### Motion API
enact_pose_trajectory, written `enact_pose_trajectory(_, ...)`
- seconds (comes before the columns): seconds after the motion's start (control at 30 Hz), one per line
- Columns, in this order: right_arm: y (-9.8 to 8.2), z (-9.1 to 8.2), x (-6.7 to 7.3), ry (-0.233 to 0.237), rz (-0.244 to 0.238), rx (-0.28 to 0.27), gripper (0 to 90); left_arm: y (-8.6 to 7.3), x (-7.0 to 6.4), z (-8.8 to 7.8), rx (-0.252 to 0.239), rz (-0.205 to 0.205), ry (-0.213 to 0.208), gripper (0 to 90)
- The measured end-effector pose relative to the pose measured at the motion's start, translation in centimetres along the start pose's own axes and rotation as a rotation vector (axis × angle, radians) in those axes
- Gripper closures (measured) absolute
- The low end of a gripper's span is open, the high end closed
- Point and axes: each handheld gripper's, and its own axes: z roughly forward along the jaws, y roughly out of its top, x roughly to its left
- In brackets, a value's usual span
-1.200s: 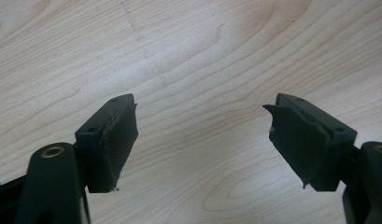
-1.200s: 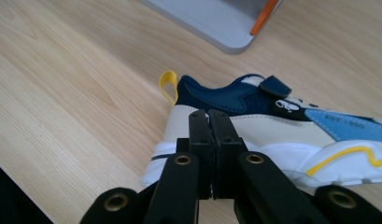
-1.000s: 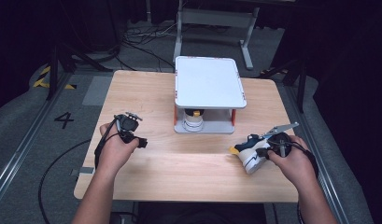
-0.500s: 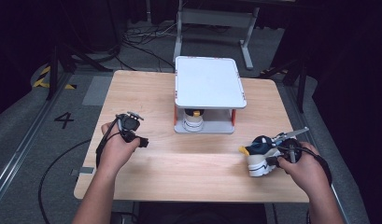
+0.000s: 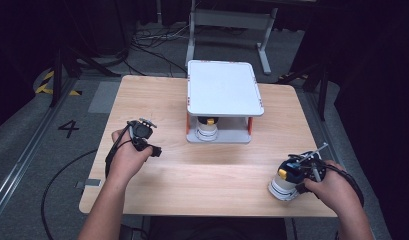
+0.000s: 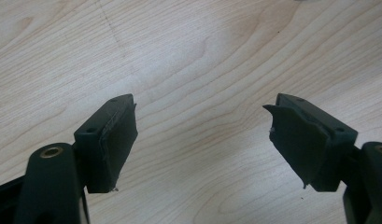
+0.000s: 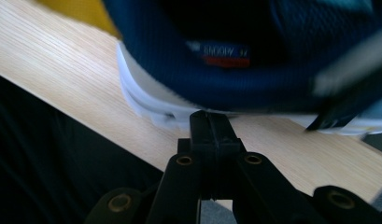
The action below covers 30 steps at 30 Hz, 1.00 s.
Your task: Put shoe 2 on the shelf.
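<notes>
Blue and white, the shoe [image 5: 286, 182] sits near the front right corner of the wooden table [image 5: 212, 170], close to the front edge; it has a yellow bit on top and a white sole. The right gripper [image 5: 308, 172] is right beside the shoe, in the person's right hand [image 5: 332, 187]; in the right gripper view its two black jaws are pressed flat together with no gap, and the tips point at the white sole of the shoe [image 7: 216, 56], very close to it; I cannot tell if the tips touch the sole, and nothing sits between the jaws. That view is blurry; a small label shows on the blue cloth, and the table's edge runs across the picture with dark floor below it.

The left gripper [image 5: 141, 131] is on the left side of the table, well apart from the shoe, in the person's left hand [image 5: 127, 155]; in the left gripper view its jaws stand wide open with bare wood between them, and they hold nothing.

A small stand [image 5: 224, 90] with a white flat top and orange legs is in the middle of the table, toward the back; a second shoe [image 5: 208, 129], white with a yellow bit, sits under the top, on the stand's bottom shelf.
</notes>
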Motion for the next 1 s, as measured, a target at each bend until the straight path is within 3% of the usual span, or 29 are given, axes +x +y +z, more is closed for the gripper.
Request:
enact_pose_trajectory(0.13, 0.7, 1.9, -0.5, -0.003, 0.004, 0.019, 90.0, 0.1, 0.0, -0.1, -0.009, -0.007, -0.003, 23.5)
enact_pose_trajectory(0.3, 0.3, 0.9, -0.4, 0.013, 0.014, -0.008, 90.0, 0.0, 0.2, -0.2, -0.008, -0.013, 0.004, 23.4)
enact_pose_trajectory(0.47, -0.9, -2.2, -0.7, 0.032, 0.030, -0.132, 90.0, -0.1, 0.1, -0.2, -0.006, -0.010, 0.002, 23.4)
enact_pose_trajectory(0.53, -1.3, -3.8, -1.1, 0.005, 0.058, -0.244, 90.0, -0.2, 0.0, -0.2, -0.004, -0.015, 0.005, 23.4)
enact_pose_trajectory(0.67, -1.2, -4.9, -2.1, -0.049, 0.107, -0.407, 88.6, -0.6, 0.1, -0.2, 0.001, -0.022, 0.011, 23.4)
enact_pose_trajectory(0.83, -0.2, -4.1, -2.9, -0.074, 0.136, -0.419, 86.8, -1.3, 0.4, -0.5, 0.006, -0.036, 0.020, 23.4)
enact_pose_trajectory(1.0, 0.4, -3.1, -3.7, -0.090, 0.170, -0.397, 72.4, -2.0, 0.7, -0.7, 0.007, -0.051, 0.025, 23.4)
